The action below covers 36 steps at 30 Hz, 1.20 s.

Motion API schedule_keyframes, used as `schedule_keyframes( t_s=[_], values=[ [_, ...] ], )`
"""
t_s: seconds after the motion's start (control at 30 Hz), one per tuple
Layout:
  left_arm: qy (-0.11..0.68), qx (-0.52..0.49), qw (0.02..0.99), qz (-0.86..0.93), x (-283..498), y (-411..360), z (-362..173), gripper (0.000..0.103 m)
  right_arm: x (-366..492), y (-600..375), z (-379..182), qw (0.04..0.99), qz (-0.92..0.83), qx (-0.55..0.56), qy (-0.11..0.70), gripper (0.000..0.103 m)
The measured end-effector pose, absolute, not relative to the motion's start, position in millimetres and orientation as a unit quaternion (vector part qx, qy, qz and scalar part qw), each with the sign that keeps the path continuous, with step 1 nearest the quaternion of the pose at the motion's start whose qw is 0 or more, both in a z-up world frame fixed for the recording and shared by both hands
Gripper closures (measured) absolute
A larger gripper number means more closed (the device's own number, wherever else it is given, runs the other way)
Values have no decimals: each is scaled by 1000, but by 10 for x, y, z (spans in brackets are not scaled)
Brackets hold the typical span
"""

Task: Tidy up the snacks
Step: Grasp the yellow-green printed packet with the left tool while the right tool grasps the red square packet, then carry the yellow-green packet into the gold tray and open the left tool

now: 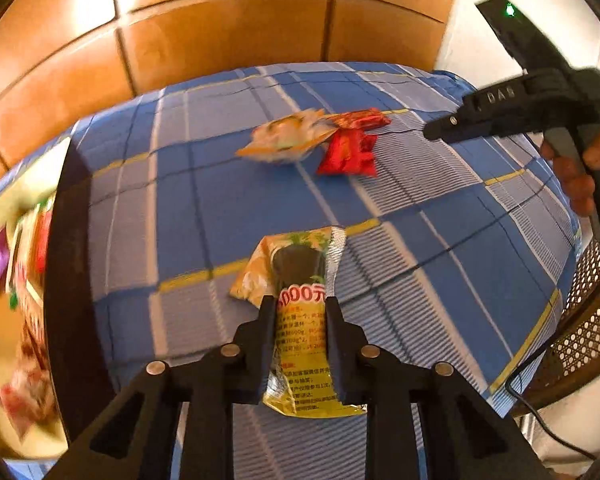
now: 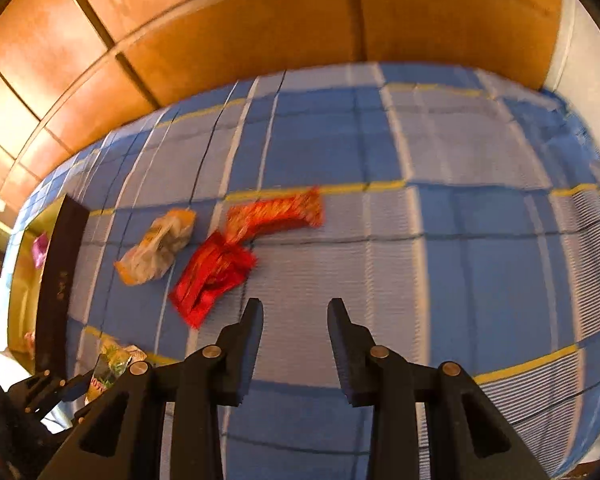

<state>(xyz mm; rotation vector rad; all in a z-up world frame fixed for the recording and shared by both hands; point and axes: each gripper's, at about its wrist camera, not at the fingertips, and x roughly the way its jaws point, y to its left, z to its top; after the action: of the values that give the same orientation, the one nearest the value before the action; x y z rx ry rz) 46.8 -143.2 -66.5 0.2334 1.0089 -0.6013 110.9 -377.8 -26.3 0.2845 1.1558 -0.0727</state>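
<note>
Left hand-held gripper (image 1: 297,305) clamps a yellow snack packet (image 1: 300,332) bound for the half-filled tray (image 1: 60,240), while the right hand-held gripper (image 2: 295,307) hangs open near three loose packets (image 2: 212,276) on the bed (image 2: 460,280).

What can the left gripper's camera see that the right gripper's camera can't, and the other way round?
Only the left wrist view shows the yellow packet's printed face up close, clamped between the left gripper's fingers, plus the person's hand holding the right gripper and a mesh chair.

Only the right wrist view shows the right gripper from behind, open and empty over the cloth.

Both show the blue checked cloth, the pale packet, two red packets, the box at the left and the wooden wall.
</note>
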Motion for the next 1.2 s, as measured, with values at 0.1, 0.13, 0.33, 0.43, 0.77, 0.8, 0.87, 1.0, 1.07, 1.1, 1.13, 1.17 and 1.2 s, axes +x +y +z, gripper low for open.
schedule_keyframes(
  t_s=[0.1,0.13,0.33,0.43,0.77,0.8,0.87,1.0,1.07,1.1,1.13,1.17,1.2],
  values=[
    [480,83,826,-284,497,-1334,-715,72,1128,-3695,-362,812,-22,150,564,69],
    [483,78,825,-283,512,-1321,-724,71,1144,-3661,-384,807,-18,159,569,69],
    [488,76,824,-278,537,-1320,-789,62,1362,-3452,-469,800,-28,206,562,56],
    [482,78,826,-280,519,-1324,-798,62,1524,-3350,-568,796,-51,226,559,56],
    [468,71,834,-284,451,-1277,-799,64,1846,-3077,-678,809,-103,159,557,56],
    [468,68,834,-285,447,-1264,-799,64,1854,-3024,-676,809,-105,130,564,62],
    [468,63,833,-286,431,-1242,-792,64,1829,-2941,-667,809,-82,88,576,64],
    [468,55,833,-289,413,-1212,-788,64,1583,-2856,-671,790,-11,21,613,63],
    [467,60,835,-286,407,-1237,-783,62,1412,-2861,-683,782,3,-13,623,61],
    [467,61,834,-288,414,-1253,-785,61,1356,-2866,-703,779,7,-26,627,61],
    [466,63,834,-289,416,-1270,-783,59,1296,-2879,-701,783,15,-32,621,61],
    [466,67,834,-288,417,-1289,-777,59,1267,-2901,-700,787,17,-28,617,61],
    [467,68,833,-287,432,-1302,-775,59,1253,-2926,-701,789,17,-20,613,61]
  ],
)
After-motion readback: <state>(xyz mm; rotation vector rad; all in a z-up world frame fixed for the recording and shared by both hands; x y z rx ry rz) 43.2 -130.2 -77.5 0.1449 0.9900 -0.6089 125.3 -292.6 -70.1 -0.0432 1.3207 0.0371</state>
